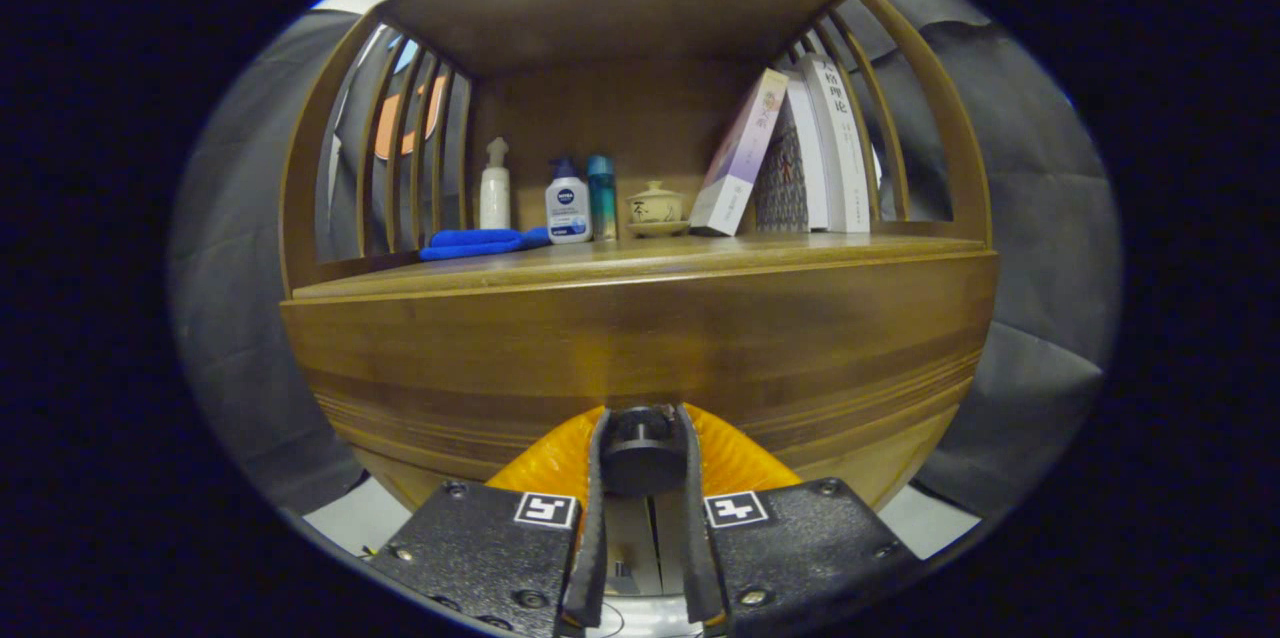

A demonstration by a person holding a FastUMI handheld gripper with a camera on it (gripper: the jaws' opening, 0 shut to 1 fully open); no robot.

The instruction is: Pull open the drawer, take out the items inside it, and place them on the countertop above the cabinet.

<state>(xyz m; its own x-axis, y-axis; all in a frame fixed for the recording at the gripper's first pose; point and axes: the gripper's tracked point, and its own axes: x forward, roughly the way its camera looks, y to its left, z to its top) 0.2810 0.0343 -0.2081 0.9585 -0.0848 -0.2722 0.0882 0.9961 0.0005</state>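
A wooden cabinet fills the view, with its drawer front (640, 338) right before me. A round dark knob (641, 443) sticks out from the lower middle of that front. My gripper (641, 430) is shut on the knob, one finger pressed against each side. The drawer looks closed or barely out; its inside is hidden. Above it runs the wooden countertop (700, 253), under a shelf roof.
On the countertop stand a white pump bottle (494, 186), a white tube (567, 203), a teal bottle (601, 196), a lidded cup on a saucer (656, 208), a folded blue cloth (480, 242) and leaning books (790, 153). Slatted sides close both ends.
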